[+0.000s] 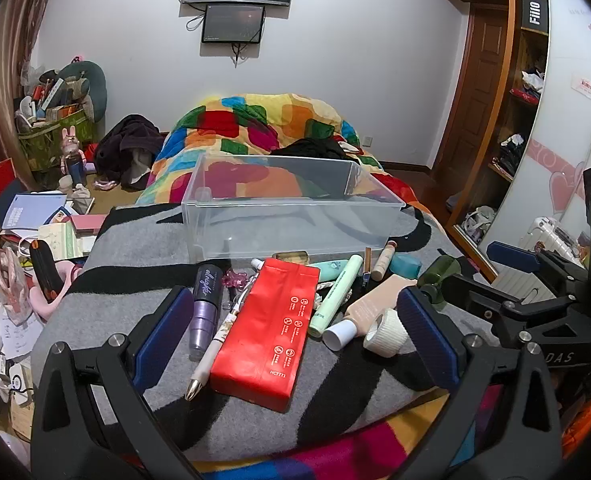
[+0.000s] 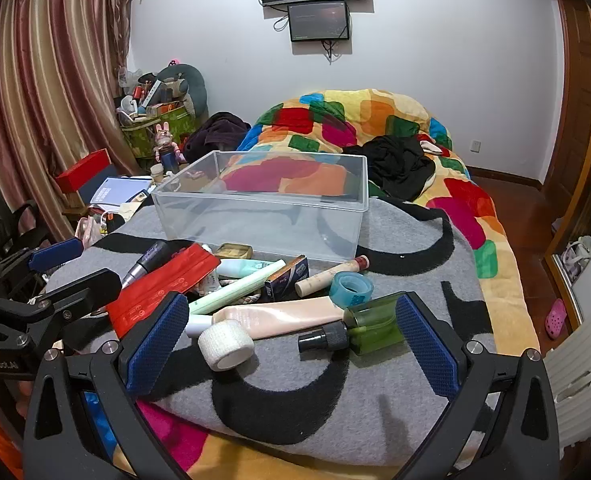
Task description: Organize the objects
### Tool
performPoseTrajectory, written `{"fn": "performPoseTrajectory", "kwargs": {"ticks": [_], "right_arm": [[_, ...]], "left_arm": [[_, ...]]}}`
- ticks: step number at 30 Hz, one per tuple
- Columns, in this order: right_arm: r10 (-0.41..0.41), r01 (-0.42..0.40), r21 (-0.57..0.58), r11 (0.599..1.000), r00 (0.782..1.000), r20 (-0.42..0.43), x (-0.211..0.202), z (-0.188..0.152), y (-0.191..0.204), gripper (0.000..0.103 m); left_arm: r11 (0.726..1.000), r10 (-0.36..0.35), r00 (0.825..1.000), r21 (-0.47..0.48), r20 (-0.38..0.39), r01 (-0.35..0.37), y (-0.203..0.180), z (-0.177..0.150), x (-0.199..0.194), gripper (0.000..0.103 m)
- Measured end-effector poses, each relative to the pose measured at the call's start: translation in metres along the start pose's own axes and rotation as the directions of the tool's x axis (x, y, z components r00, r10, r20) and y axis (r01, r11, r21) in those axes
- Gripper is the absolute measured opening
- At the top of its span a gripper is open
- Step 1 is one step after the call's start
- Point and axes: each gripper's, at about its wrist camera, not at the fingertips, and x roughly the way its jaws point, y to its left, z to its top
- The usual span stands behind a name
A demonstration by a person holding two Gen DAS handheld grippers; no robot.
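Observation:
A clear plastic bin (image 1: 291, 216) (image 2: 263, 208) stands empty on a grey and black blanket. In front of it lies a pile of small items: a red pouch (image 1: 267, 332) (image 2: 155, 292), a purple tube (image 1: 205, 304), a pen (image 1: 215, 348), a pale green tube (image 1: 335, 296) (image 2: 235, 286), a peach tube (image 1: 375, 300) (image 2: 279, 314), a white tape roll (image 1: 385, 332) (image 2: 225, 344), a green bottle (image 2: 371, 322) and a blue tape roll (image 2: 351, 286). My left gripper (image 1: 291, 332) is open above the red pouch. My right gripper (image 2: 291, 332) is open around the white roll and green bottle.
A colourful quilt (image 2: 375, 120) and black clothes (image 2: 399, 164) lie behind the bin. Clutter, books and boxes (image 1: 43, 216) fill the floor to the left. A wardrobe (image 1: 515, 100) stands at the right. The blanket's near edge (image 2: 295, 452) is just below the grippers.

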Motion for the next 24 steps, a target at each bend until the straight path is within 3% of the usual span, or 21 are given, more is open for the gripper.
{"fn": "performPoseTrajectory", "kwargs": {"ticks": [24], "right_arm": [[0.006,-0.006,0.004,1.000,1.000,-0.004,-0.0013,-0.0011,0.0027,0.103]], "left_arm": [[1.000,-0.020,1.000,0.004,-0.002,0.020,-0.0028,0.0020,-0.0023,0.103]]}}
